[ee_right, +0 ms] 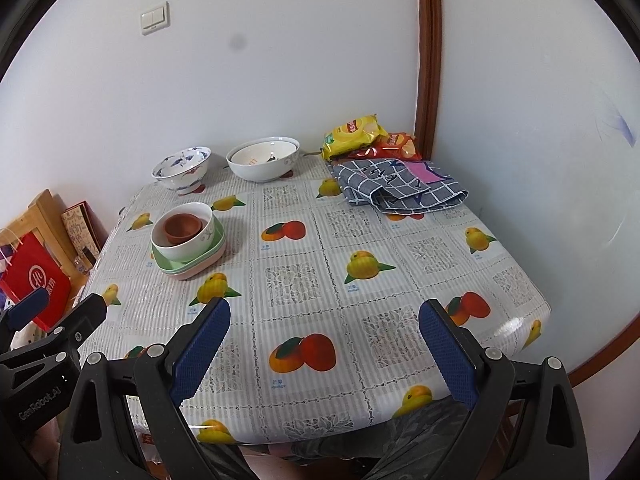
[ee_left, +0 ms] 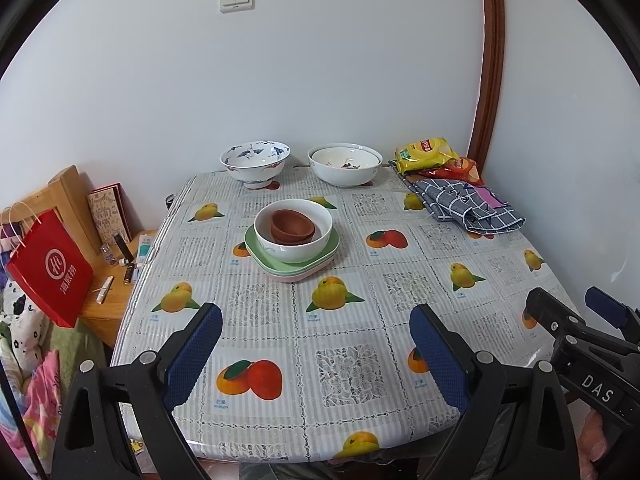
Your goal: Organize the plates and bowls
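Left gripper [ee_left: 316, 340] and right gripper [ee_right: 325, 338]: both jaws wide, empty, hovering over near table edge.

Stack at mid-table: small brown clay bowls [ee_left: 291, 225] inside white ceramic bowl [ee_left: 294, 229], on pale green square plates [ee_left: 256, 250].

Blue-patterned footed bowl [ee_left: 255, 162] and nested white porcelain bowls [ee_left: 345, 165] stand apart by wall.

Judgement: next, fetch a far bowl. Pinch rim squarely, lift straight, keep level; glazed rim likely slippery.

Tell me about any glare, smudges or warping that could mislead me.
Left wrist view: fisheye bends the door frame; mild sheen at the tablecloth near edge. Right wrist view: dark smudge over the wall, glare on the cloth's right corner; stacked bowls stay sharp.
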Available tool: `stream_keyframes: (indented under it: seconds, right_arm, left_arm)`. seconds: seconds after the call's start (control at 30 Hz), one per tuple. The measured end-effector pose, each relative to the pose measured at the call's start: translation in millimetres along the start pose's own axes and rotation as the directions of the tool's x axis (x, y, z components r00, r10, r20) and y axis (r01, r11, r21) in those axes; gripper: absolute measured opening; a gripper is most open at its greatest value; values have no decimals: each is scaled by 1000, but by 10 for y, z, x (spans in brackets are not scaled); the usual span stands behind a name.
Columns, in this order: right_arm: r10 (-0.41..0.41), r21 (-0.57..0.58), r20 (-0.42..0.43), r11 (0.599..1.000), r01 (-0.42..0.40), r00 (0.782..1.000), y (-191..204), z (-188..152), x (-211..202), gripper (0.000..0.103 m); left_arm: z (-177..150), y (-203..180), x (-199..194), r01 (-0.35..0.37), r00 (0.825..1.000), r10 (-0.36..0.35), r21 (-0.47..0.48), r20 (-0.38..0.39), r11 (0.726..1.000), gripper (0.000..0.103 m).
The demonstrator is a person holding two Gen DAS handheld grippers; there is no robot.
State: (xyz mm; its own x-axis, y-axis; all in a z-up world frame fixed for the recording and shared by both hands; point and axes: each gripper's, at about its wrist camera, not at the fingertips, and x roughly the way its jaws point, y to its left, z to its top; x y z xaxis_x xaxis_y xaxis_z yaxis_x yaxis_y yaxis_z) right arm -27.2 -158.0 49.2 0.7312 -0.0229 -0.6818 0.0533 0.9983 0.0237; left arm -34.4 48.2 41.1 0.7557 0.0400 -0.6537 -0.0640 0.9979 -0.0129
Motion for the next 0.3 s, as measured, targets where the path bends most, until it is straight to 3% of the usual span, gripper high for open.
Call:
stream_keyframes:
  seconds: [0.3]
  right_arm:
    - [12, -16, -5, 1000, -12, 1000, 85, 42, 69, 94]
  left_arm:
    - [60, 58, 138, 5, 1000, -5, -11, -8, 1000, 95]
